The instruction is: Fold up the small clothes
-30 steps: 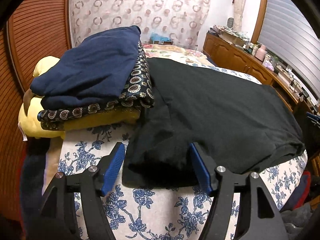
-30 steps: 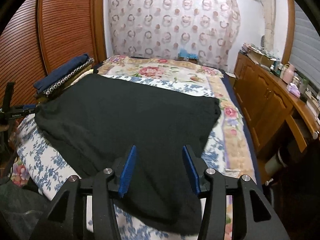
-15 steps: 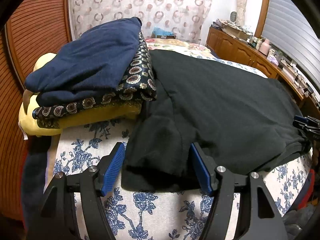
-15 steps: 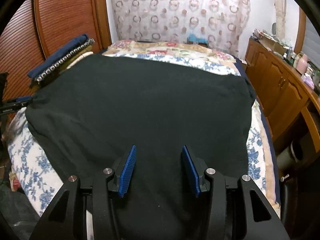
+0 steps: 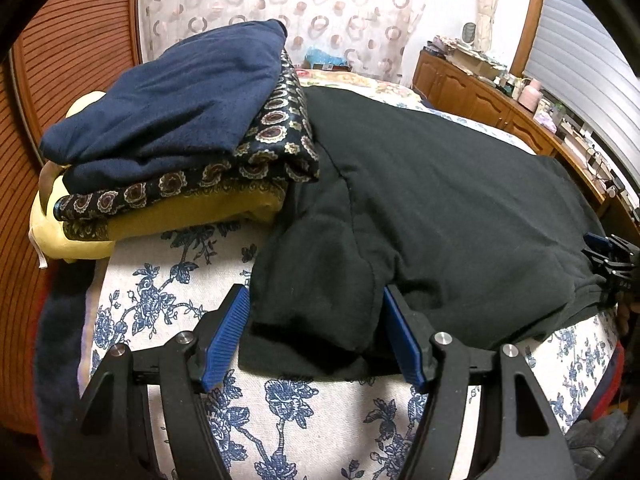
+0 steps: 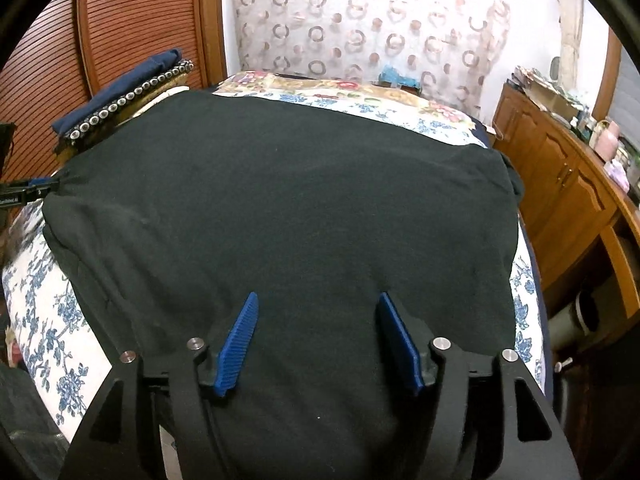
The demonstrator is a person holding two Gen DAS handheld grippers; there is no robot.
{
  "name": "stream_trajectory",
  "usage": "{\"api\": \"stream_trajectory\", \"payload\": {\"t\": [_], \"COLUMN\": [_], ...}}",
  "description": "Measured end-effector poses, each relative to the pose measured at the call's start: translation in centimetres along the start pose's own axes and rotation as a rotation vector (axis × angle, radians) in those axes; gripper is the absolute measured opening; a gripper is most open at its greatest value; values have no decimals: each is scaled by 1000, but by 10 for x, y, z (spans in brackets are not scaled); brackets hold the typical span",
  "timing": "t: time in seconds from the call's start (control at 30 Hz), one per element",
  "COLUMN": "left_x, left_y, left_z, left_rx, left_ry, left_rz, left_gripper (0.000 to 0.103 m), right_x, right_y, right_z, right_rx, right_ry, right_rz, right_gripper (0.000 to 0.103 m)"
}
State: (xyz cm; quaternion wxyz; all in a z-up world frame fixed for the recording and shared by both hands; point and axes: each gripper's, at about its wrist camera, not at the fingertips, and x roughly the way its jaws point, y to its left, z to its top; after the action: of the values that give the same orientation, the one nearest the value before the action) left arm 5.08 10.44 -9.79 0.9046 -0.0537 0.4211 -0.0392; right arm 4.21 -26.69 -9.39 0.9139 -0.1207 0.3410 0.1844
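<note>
- The right tool (image 6: pixel 316 340) has moved in over the black garment (image 6: pixel 280 220), which now fills its view.
- The left tool (image 5: pixel 316 336) has closed in, straddling the sleeve (image 5: pixel 316 300).

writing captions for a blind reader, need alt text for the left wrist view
The open left gripper straddles the near sleeve of a black shirt spread on a floral bedspread. A stack of folded clothes, navy on top, sits to the left against it.

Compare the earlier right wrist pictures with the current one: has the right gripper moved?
Yes. The right gripper has advanced over the black garment toward the patterned curtain; the garment's far edge and the wooden dresser now look nearer.
</note>
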Motion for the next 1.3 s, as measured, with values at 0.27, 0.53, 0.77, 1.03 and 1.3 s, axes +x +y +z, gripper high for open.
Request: {"api": "stream_trajectory", "payload": {"t": [0.27,0.53,0.77,1.03,1.3], "left_x": [3,9,6,-9,-38], "left_y": [3,4,1,-16,-51], "left_z": [4,7,7,12,37], "left_rx": [10,41,53,73,122], "left_ry": [11,14,4,-48,-167], "left_rz": [25,57,-4,-76,-136], "left_gripper": [69,73,50,16,15], "right_x": [-1,-1,-1,-1,0], "right_y": [-1,-1,-2,-2,-3], "right_z": [-3,-4,-4,-4,-4], "right_rx": [-2,-1,-2,-3,-4], "right_ry": [-5,-6,-6,-6,-6], "right_rz": [0,2,3,4,5], "right_gripper": [66,66,66,66,66]}}
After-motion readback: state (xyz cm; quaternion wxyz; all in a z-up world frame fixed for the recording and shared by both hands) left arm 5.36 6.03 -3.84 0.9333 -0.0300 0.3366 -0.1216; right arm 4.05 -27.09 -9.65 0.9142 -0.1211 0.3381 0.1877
